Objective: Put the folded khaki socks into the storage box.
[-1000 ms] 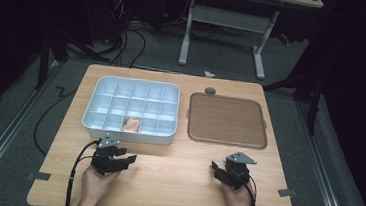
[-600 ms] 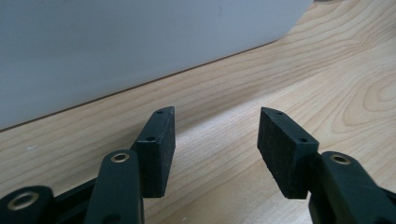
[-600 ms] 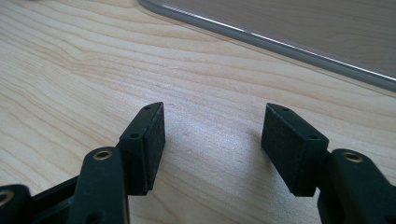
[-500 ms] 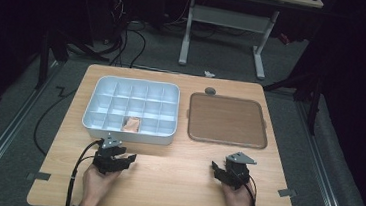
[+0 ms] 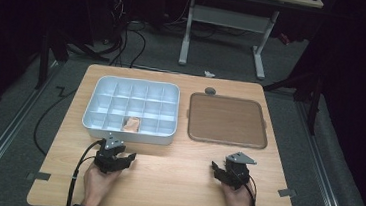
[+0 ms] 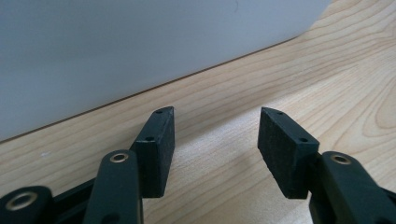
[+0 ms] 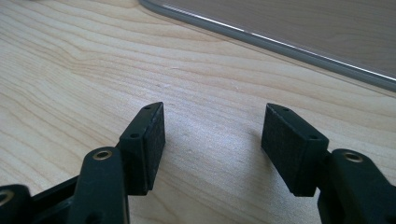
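Tabletop [image 5: 164, 181]: pale wood, carrying everything in the scene; both hands rest on its near edge.
Brown tray [image 5: 227, 121]: flat, shallow, on the right half of the tabletop, just beside the compartment box; its rim crosses the top of the right gripper view [image 7: 280, 39].
Compartment box [image 5: 131, 109]: white, divided into a grid of small cells, on the left half; its smooth outer wall rises close in front of the left tool in the left gripper view [image 6: 140, 51].
Left tool [image 5: 114, 158]: held low near the box's front wall, jaws wide apart with bare wood between them [image 6: 212, 140], holding nothing.
Right tool [image 5: 230, 173]: held low, near the front edge of the brown tray, jaws wide apart over bare wood [image 7: 212, 140], holding nothing.
Small grey knob [image 5: 210, 91]: lies on the tabletop just behind the tray's far edge, apart from both tools.
Tan piece [image 5: 132, 124]: the one item in the box, sitting in a front-row cell near the middle, nearest to the left tool.
Handling, as a judgement: the piece looks small and light, with an uneven outline; whether it is soft or stiff cannot be told. The cell walls crowd it, so a grip from straight above, across its narrower side with the jaws narrowed first, seems safest.
Risk: a wide jaw could catch a divider, or nudge the light box.
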Demonstrator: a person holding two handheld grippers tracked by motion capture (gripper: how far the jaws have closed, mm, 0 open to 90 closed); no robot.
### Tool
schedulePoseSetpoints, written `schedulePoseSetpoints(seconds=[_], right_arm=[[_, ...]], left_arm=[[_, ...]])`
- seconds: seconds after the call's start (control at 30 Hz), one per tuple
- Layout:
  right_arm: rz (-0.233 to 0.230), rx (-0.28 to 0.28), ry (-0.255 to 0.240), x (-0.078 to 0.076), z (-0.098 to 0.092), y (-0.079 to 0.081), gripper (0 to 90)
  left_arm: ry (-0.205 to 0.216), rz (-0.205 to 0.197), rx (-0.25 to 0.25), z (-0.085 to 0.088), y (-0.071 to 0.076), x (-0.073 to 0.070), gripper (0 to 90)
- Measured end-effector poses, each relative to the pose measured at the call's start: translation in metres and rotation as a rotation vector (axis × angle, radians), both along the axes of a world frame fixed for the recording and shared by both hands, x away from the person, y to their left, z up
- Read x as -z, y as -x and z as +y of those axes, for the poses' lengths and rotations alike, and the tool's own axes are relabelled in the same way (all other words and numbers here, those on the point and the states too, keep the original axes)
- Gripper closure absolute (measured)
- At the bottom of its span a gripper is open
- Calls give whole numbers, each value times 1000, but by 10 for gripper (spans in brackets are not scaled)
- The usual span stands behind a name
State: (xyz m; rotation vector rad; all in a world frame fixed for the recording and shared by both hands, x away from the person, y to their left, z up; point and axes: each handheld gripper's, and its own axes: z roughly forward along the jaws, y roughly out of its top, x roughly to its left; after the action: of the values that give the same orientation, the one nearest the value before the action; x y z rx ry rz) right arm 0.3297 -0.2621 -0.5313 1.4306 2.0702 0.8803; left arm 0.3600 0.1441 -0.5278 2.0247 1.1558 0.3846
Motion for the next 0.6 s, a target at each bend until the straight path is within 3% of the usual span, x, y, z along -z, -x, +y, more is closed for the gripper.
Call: schedulePoseSetpoints(seconds=[0.43,0.57,0.6], right_arm=[[0,0,0,0,0,0,400],[0,0,0,0,0,0,400],[0,0,0,0,0,0,400]], left_arm=[[-47,-25,-12,-3,-2,5,456],[-73,-53,-10,-5,-1,7,433],[-63,-61,-13,-5,-1,8,421]])
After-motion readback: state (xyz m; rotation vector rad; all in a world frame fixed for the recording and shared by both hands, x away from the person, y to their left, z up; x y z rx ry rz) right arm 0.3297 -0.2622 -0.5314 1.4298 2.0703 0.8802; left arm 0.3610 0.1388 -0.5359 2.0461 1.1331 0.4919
